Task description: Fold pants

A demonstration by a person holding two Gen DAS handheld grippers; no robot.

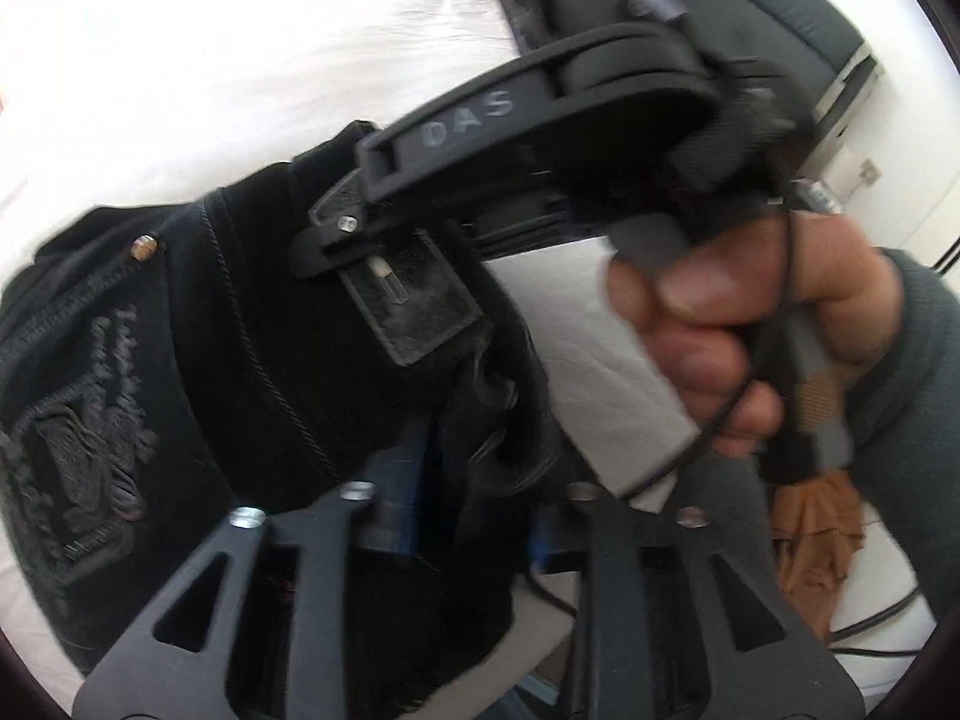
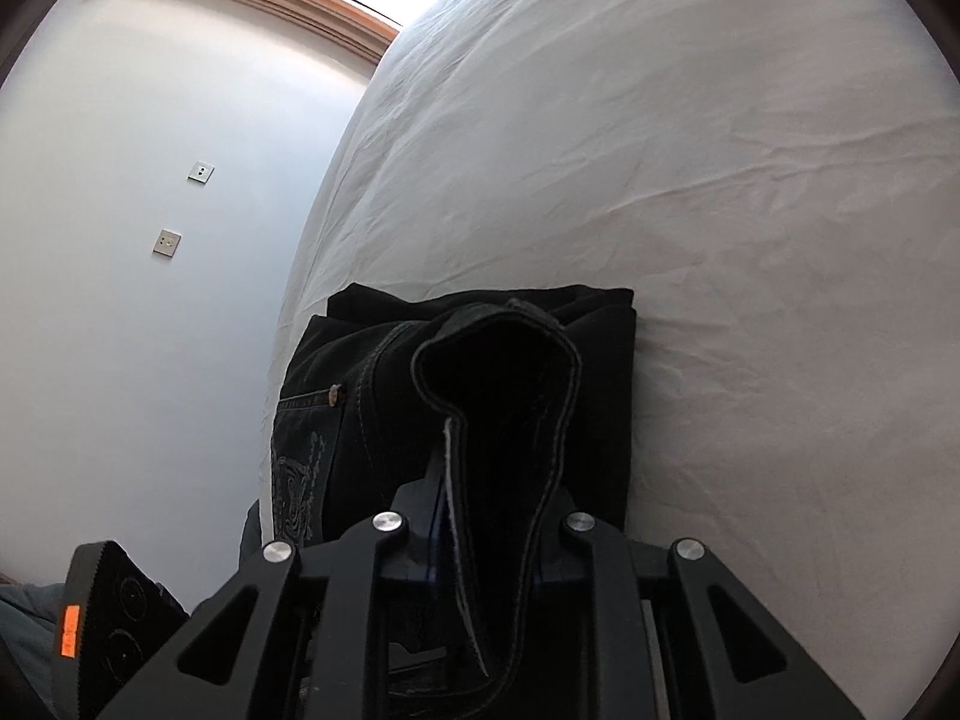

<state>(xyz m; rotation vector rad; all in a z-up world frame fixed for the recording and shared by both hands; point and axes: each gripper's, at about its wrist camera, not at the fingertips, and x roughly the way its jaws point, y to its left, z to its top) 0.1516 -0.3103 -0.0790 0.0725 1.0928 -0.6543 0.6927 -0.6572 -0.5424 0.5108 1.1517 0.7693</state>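
Note:
The black pants (image 1: 198,360) lie folded on the white bed, with an embroidered back pocket (image 1: 78,450) and a rivet showing. My left gripper (image 1: 468,498) is shut on a bunch of the black fabric. The right gripper's body (image 1: 540,138) crosses the left wrist view, held by a hand (image 1: 738,336). In the right wrist view my right gripper (image 2: 486,534) is shut on a hem or leg end (image 2: 504,420) of the pants (image 2: 372,384), lifted above the folded stack.
The white bed sheet (image 2: 690,180) spreads right and ahead. A white wall (image 2: 120,240) with two sockets is on the left. A dark case (image 1: 552,6) and a grey cushion (image 1: 780,18) sit at the bed's far side. Tan cloth (image 1: 816,540) lies at lower right.

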